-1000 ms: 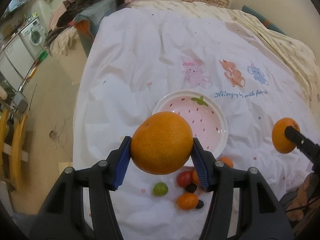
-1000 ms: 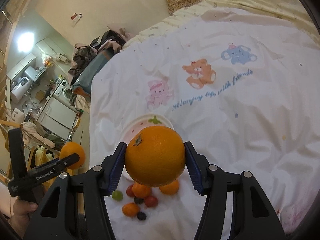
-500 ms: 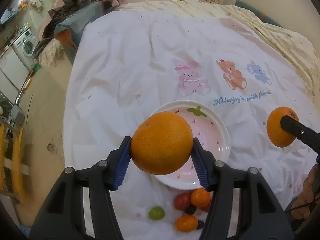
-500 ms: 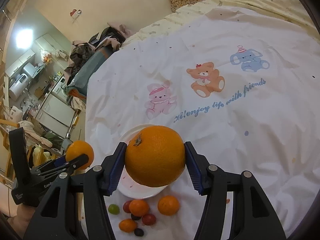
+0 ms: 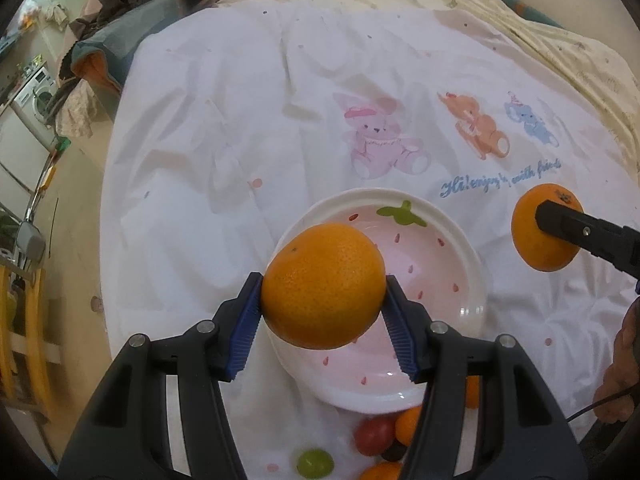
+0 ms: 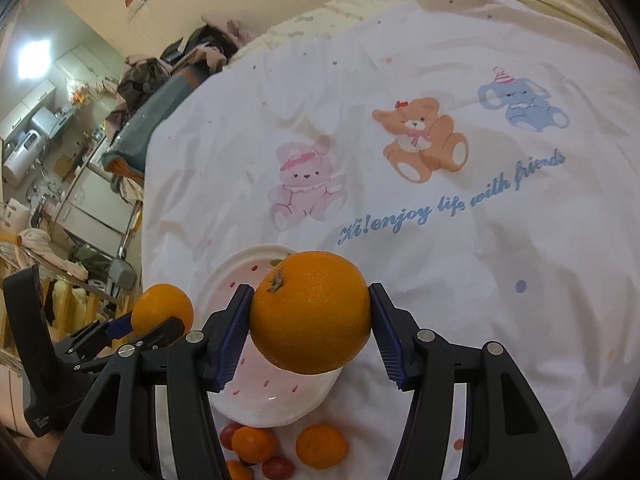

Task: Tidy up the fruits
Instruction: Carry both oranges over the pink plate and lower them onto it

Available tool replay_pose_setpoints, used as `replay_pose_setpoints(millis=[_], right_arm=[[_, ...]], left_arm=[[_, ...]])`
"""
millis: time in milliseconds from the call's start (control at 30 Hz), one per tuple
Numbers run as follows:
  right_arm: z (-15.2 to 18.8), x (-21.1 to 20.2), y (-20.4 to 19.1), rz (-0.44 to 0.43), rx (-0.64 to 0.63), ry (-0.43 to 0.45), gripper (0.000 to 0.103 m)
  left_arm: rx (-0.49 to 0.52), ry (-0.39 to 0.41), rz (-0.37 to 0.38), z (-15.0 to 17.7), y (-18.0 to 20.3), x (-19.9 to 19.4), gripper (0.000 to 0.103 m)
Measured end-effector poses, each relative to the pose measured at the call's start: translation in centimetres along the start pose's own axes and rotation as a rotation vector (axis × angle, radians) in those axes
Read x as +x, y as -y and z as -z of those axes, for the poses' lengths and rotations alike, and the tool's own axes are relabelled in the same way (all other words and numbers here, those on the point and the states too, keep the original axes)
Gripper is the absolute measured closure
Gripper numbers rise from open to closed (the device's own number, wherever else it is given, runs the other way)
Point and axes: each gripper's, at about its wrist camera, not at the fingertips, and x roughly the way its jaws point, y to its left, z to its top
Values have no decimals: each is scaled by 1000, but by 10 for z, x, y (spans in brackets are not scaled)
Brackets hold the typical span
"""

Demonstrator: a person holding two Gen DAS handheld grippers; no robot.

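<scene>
The bed, under a white cartoon sheet, carries a strawberry-patterned plate (small fruits nearest).

Left tongs: matt black plastic, ribbed blue pads, bright metal screws. Orange: pitted, slightly shiny peel. Plate: glossy glazed ceramic. Sheet: matt, creased printed cloth. Right tongs: same plastic.

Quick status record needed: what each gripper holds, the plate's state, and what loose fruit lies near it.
left gripper: shut on large orange, above plate
right gripper: shut on second large orange
pink strawberry-print plate: on white bedsheet, nothing in the visible part
loose fruit: small tangerines, red cherry tomatoes, green grape, beside plate's near edge
</scene>
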Motion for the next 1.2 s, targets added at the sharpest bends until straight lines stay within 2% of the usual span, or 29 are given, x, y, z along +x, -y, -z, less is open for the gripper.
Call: replay_pose_setpoints(millis=[167, 367, 500, 600, 733, 800, 1000, 1200], right_arm=[[-2, 22, 1, -10, 5, -50, 43], [-6, 42, 6, -27, 31, -99, 43], [-5, 56, 11, -37, 56, -142, 43], [-3, 65, 10, -37, 52, -162, 43], [-7, 74, 4, -66, 47, -174, 43], [-10, 79, 0, -76, 38, -177, 43], [-15, 92, -12, -109, 14, -189, 43], [-15, 101, -16, -122, 24, -216, 41]], left_arm=[[13, -20, 15, -1, 2, 15, 49], [75, -27, -7, 2, 10, 35, 49], [76, -53, -12, 4, 10, 45, 49], [29, -76, 24, -1, 6, 47, 49], [56, -39, -27, -10, 7, 52, 48], [35, -43, -32, -12, 1, 56, 48], [37, -50, -6, -13, 1, 59, 48], [19, -92, 41, -12, 3, 69, 47]])
